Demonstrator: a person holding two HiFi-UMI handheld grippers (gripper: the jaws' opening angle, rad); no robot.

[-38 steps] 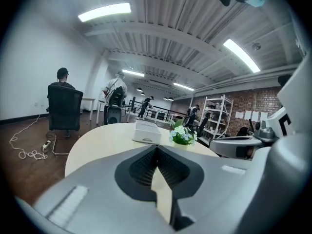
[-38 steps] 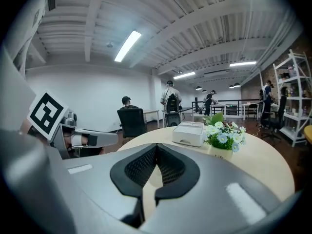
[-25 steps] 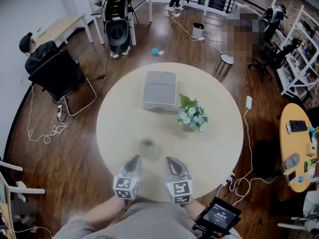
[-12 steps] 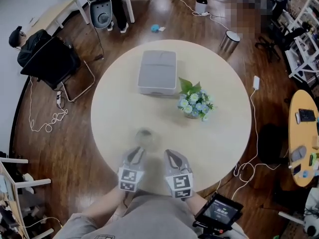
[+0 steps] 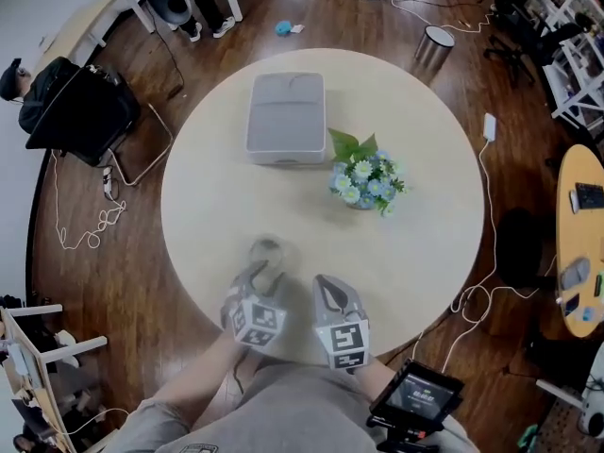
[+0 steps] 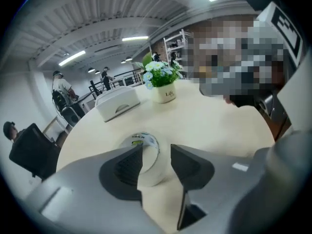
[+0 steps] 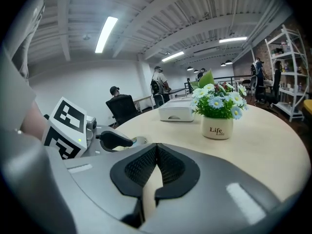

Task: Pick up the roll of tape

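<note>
Round cream tabletop (image 5: 425,243) at the centre, dark glossy wood floor (image 5: 123,291) all around, black chair (image 5: 80,111) off to one side, white shelving (image 5: 578,64), steel bin (image 5: 435,45), strip lights (image 7: 105,33) overhead

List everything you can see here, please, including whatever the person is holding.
table: one, beige, round, middle of the room.
roll of tape: one, whitish, flat on the table near the person's edge.
box: one, grey, far side of the table.
flower pot: one, white with blue and white flowers, mid-table, right of the box.
chair: one, black, on the floor at left.
bin: one, silver, on the floor beyond the table.
left claw: one, grey, jaws opening, part of the tape roll between them.
right claw: one, grey, jaws together, empty.
</note>
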